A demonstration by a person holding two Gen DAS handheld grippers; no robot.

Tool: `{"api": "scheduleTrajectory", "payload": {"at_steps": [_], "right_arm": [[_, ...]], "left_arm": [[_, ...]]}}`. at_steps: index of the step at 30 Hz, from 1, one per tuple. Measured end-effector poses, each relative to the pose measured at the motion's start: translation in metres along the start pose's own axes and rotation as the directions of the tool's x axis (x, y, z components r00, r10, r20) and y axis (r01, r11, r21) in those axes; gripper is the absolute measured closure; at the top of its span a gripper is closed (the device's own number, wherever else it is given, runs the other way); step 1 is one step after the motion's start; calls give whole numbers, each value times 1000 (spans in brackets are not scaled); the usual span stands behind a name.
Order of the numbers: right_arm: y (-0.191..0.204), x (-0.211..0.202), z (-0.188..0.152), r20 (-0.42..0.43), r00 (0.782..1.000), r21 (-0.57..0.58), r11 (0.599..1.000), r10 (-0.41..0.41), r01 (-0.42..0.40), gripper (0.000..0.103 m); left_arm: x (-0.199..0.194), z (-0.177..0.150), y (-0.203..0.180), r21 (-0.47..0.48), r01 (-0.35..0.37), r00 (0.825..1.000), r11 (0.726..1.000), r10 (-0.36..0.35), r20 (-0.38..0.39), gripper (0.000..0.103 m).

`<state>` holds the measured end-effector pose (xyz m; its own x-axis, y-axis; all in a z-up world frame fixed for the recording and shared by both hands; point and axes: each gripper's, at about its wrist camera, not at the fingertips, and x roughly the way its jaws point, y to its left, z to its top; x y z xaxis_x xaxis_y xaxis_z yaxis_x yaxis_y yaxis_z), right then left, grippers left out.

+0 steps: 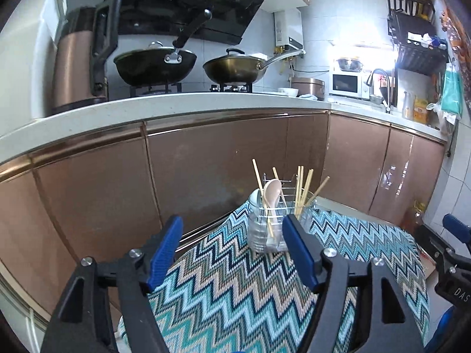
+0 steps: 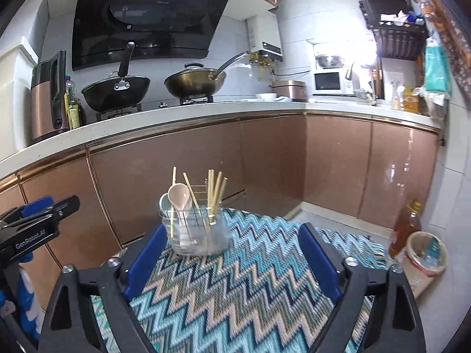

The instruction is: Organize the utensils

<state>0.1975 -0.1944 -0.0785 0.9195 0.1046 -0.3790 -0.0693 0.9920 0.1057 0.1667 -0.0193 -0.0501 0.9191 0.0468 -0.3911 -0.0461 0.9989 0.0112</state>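
Zigzag cloth [image 2: 235, 288] over a small table fills the near part of both views, so that's the work surface, sitting low in front of the brown kitchen cabinets [image 2: 176, 176]. Left gripper [image 1: 232, 250] and right gripper [image 2: 232, 253] both have their jaws spread wide with nothing between them, just cloth underneath. My guess is they're empty because everything loose is already put away, since I can't spot a single stray utensil on the cloth.

A bit further out, near the far edge, stands the clear jar [image 2: 200, 235] with the chopsticks [image 2: 215, 191] and a pale spoon [image 2: 178, 195] standing upright in it, handles down for the spoon. Makes sense, that's the holder. There's a wire rack [image 1: 275, 181] right behind it, mostly blocked by the jar, so I can't tell what's on it. A second, greyish spoon seems tucked behind the pale one, hard to be sure.

Beyond that, two woks [image 1: 156, 64] on the stove. Table edges are cut off.
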Motion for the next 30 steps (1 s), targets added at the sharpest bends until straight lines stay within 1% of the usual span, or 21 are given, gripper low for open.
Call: {"api": "scheduleTrajectory", "payload": {"at_steps": [2,5,8,12,22,30], "right_arm": [[-1,-15,-6,0,1000,2,1000,-15,15,5],[-1,-33,-13,3,1000,4,1000,-28,28,0],[-1,-46,-17,5,999,8,999,-45,45,0],[-3,-62,-19,23,997,14,998,-67,67,0],[-8,-86,-24,46,993,30,993,-112,111,0],[-7,-96,-24,64,989,32,991,-130,128,0]], "left_arm": [[-14,-5,-1,5,2,1000,1000,-2,3,29],[-31,-8,-3,11,-15,1000,1000,14,10,25],[-51,-11,-4,17,-13,1000,1000,13,28,24],[-68,-12,-3,21,-15,998,1000,14,56,24],[-85,-12,0,35,-33,995,999,29,93,24],[-91,-10,0,43,-24,994,999,20,104,24]]}}
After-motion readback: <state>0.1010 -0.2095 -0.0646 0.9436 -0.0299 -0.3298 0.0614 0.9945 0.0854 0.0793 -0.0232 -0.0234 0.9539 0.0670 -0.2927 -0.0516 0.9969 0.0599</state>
